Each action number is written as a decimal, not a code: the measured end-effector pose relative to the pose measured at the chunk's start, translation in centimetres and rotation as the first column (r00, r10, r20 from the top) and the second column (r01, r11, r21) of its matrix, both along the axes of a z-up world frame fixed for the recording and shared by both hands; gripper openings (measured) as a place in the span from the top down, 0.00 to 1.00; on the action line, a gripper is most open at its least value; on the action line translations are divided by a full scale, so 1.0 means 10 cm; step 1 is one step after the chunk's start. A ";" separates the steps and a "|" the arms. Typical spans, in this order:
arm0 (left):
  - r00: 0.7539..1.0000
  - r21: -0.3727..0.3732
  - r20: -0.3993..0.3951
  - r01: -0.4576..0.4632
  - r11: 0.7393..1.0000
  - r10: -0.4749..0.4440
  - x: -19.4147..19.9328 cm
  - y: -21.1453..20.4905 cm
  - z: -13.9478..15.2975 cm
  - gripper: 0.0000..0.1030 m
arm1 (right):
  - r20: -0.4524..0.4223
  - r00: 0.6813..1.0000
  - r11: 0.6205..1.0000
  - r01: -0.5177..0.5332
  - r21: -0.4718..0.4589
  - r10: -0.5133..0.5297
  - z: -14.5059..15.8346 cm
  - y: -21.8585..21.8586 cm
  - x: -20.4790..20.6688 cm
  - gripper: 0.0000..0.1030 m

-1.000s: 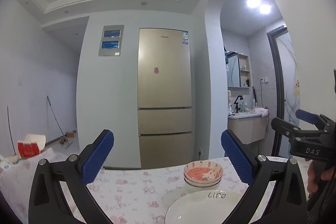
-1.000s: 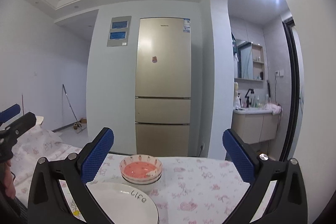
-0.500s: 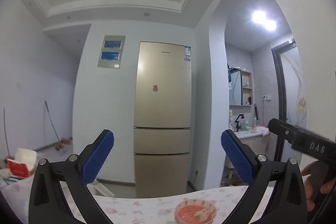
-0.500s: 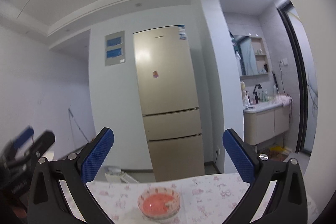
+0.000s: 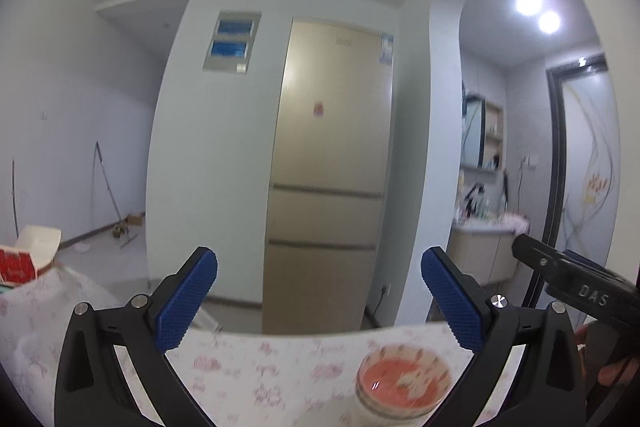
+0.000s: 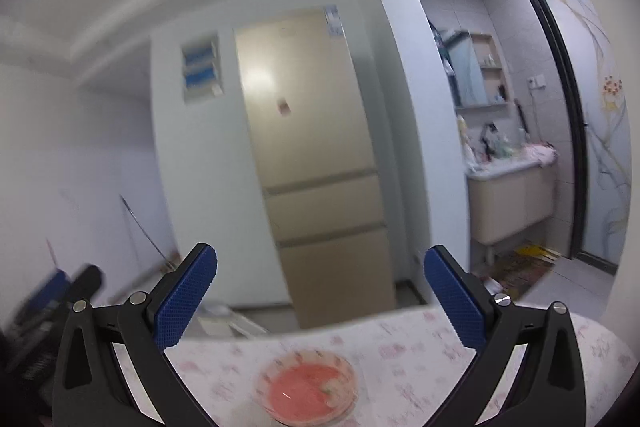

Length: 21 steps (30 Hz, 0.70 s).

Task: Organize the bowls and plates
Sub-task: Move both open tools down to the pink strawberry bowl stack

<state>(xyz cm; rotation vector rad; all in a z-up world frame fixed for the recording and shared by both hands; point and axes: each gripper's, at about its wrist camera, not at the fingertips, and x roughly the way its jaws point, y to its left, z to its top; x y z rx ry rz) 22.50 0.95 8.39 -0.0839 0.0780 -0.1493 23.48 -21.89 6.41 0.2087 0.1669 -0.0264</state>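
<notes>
A bowl with a pink-red inside stands on the floral-clothed table, low and right of centre in the left wrist view. My left gripper is open and empty, held above and short of the bowl. In the right wrist view the same bowl appears blurred at the bottom centre of the table. My right gripper is open above it with nothing between its blue pads. The right gripper also shows at the left view's right edge, held by a hand. No plate is in view.
A beige fridge stands behind the table's far edge. A red and white carton sits on the table's left end. A bathroom vanity lies through the arch on the right. The left gripper is a blur at the right view's left edge.
Both views tilted up off the table, and the white plate dropped out of sight. The left view has since dipped back toward the bowl. Both grippers stayed open.
</notes>
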 end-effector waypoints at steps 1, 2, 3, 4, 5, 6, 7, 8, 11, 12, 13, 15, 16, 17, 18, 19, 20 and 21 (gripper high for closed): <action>0.999 -0.014 -0.030 0.009 1.000 -0.010 0.06 0.00 -0.05 0.00 | -0.020 1.000 1.000 0.003 0.002 -0.003 -0.03 -0.01 0.04 0.00; 0.998 -0.037 -0.060 0.020 0.999 -0.023 0.12 0.00 -0.11 0.00 | -0.025 1.000 1.000 0.006 0.011 -0.006 -0.07 -0.03 0.05 0.00; 0.995 -0.050 -0.092 0.022 0.998 -0.027 0.20 0.00 -0.18 0.00 | -0.023 1.000 1.000 -0.001 0.020 0.002 -0.09 -0.06 0.06 0.00; 0.992 -0.044 -0.123 0.013 0.999 -0.019 0.28 -0.01 -0.26 0.00 | -0.027 1.000 1.000 -0.014 0.017 0.015 -0.13 -0.07 0.07 0.00; 0.990 -0.036 -0.140 0.010 0.999 -0.015 0.32 -0.02 -0.32 0.00 | -0.036 0.999 1.000 -0.017 0.002 0.018 -0.16 -0.08 0.08 0.00; 0.987 -0.026 -0.159 0.006 1.000 -0.010 0.37 -0.04 -0.38 0.00 | -0.047 0.999 1.000 -0.017 -0.022 0.016 -0.20 -0.08 0.09 0.00; 0.985 -0.017 -0.173 -0.001 1.000 -0.002 0.41 -0.05 -0.42 0.00 | -0.052 0.999 0.999 -0.019 -0.048 0.016 -0.24 -0.08 0.10 0.00; 0.982 -0.006 -0.188 -0.008 1.000 0.006 0.44 -0.08 -0.45 0.00 | -0.048 0.999 0.998 -0.023 -0.063 0.020 -0.29 -0.08 0.09 0.00; 0.979 0.027 -0.204 0.000 1.000 0.005 0.47 -0.15 -0.50 0.00 | -0.006 0.999 0.996 -0.048 -0.069 0.048 -0.49 -0.16 0.09 0.00; 0.980 0.039 -0.200 -0.001 0.999 0.008 0.47 -0.17 -0.51 0.00 | -0.009 0.999 0.998 -0.044 -0.049 0.043 -0.55 -0.19 0.12 0.00; 0.980 0.053 -0.197 0.003 0.999 0.008 0.48 -0.20 -0.52 0.00 | -0.015 0.998 0.998 -0.055 -0.016 0.055 -0.60 -0.23 0.15 0.00; 0.981 0.076 -0.193 0.010 0.997 0.005 0.48 -0.25 -0.53 0.00 | -0.038 0.996 0.996 -0.080 0.033 0.082 -0.65 -0.28 0.22 0.00; 0.982 0.079 -0.190 0.007 0.997 0.008 0.48 -0.25 -0.54 0.00 | -0.057 0.995 0.996 -0.084 0.040 0.087 -0.66 -0.30 0.25 0.00; 0.981 0.074 -0.192 0.009 0.997 0.005 0.48 -0.26 -0.55 0.00 | -0.071 0.994 0.996 -0.086 0.037 0.088 -0.67 -0.30 0.28 0.00; 0.980 0.067 -0.198 0.020 0.998 -0.006 0.49 -0.26 -0.55 0.00 | -0.085 0.992 0.995 -0.092 0.032 0.094 -0.67 -0.29 0.30 0.00; 0.976 0.054 -0.215 0.042 0.998 -0.029 0.51 -0.26 -0.56 0.00 | -0.111 0.988 0.994 -0.108 0.029 0.111 -0.68 -0.29 0.34 0.00; 0.972 0.044 -0.229 0.055 0.997 -0.044 0.51 -0.26 -0.57 0.00 | -0.131 0.984 0.992 -0.120 0.032 0.123 -0.70 -0.27 0.35 0.00; 0.966 0.030 -0.250 0.071 0.997 -0.061 0.54 -0.26 -0.58 0.00 | -0.155 0.979 0.991 -0.129 0.037 0.133 -0.71 -0.26 0.38 0.00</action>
